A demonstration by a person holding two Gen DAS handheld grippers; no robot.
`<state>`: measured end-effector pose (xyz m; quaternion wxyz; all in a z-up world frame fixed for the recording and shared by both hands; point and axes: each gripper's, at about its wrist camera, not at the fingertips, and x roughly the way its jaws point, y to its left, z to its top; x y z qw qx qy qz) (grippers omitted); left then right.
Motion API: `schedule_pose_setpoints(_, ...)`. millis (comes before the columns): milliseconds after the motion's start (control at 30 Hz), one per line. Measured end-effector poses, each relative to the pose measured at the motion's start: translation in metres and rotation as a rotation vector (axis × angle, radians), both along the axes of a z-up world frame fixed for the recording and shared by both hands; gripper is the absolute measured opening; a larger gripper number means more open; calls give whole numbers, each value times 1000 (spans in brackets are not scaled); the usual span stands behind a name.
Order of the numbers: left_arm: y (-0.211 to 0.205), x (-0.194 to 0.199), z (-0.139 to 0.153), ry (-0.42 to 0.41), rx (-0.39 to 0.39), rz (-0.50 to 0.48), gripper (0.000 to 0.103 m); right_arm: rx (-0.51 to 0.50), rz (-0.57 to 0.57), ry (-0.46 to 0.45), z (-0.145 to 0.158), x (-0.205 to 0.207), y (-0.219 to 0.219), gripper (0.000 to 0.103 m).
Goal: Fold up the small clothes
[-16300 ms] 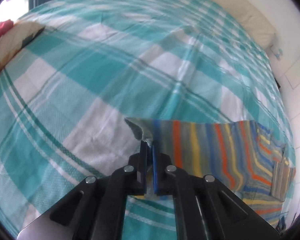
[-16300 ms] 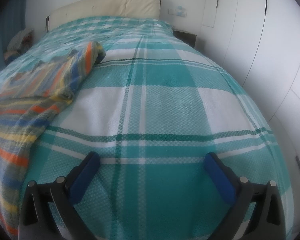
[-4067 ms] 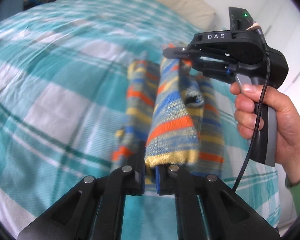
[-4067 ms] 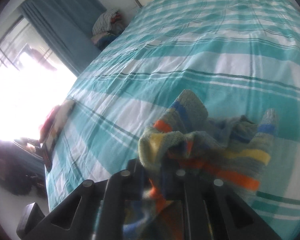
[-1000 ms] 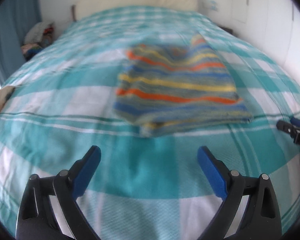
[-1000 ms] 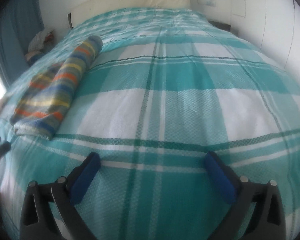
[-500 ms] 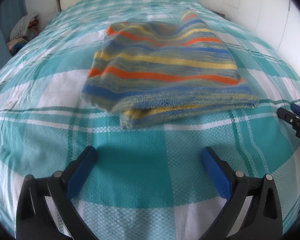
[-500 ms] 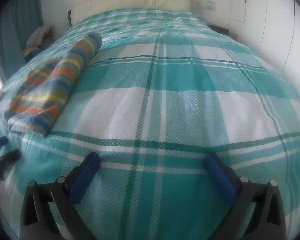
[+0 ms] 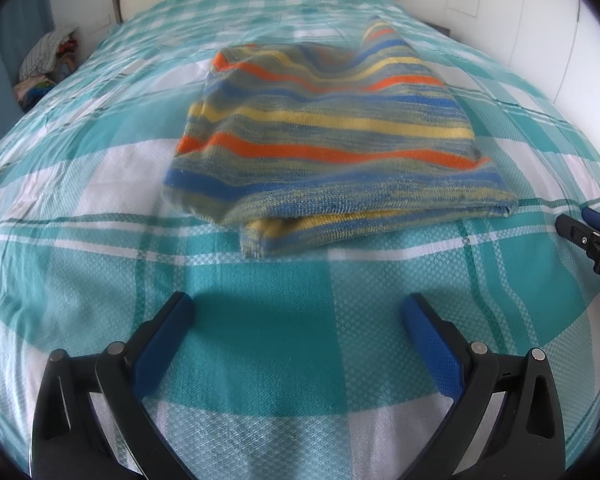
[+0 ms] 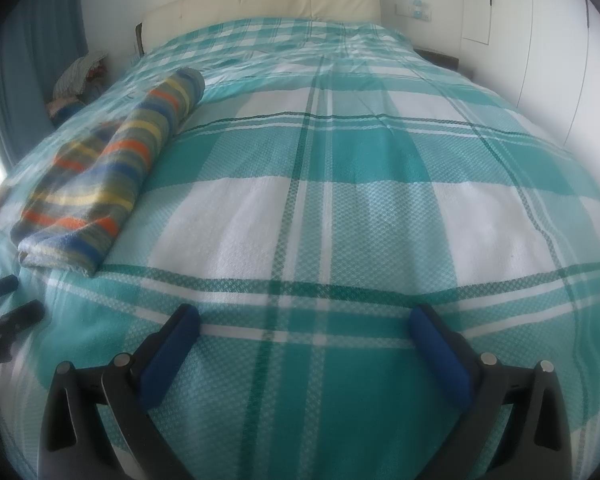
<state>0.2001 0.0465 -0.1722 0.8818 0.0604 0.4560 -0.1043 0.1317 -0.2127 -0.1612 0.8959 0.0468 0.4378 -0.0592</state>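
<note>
The striped knit garment [image 9: 324, 140] lies folded into a compact, layered rectangle on the bed [image 9: 260, 344], ahead of the left claw [image 9: 296, 316] at its twelve o'clock and apart from it; in the right wrist view the same bundle [image 10: 112, 168] sits off at about ten o'clock, well clear of the right claw [image 10: 304, 332]. Both claws stand wide, blue pads spread, holding nothing and hovering over the teal checked bedspread. The knit looks soft, light and limp, with some stretch, so it will sag and slide open if lifted by a single layer; its loose edges show at the near side, where a yellow inner layer peeks out under the top fold. The safest hold, I judge, is on the near corners, pinching through all layers at once, or along the folded right edge where the stack is thickest. The fabric is not fragile or slippery, but the bedspread under it is soft too, and a low pinch could catch that cloth along with the garment. At nine o'clock beside the bed a heap of other clothes [image 10: 76, 76] lies by the curtain [image 10: 28, 60].
</note>
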Motion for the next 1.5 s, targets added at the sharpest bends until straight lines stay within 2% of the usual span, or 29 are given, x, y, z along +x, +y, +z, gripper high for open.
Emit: schedule_pose_setpoints(1500,0,0,0,0,0,1,103,13,0,-5,0,0,-2,103)
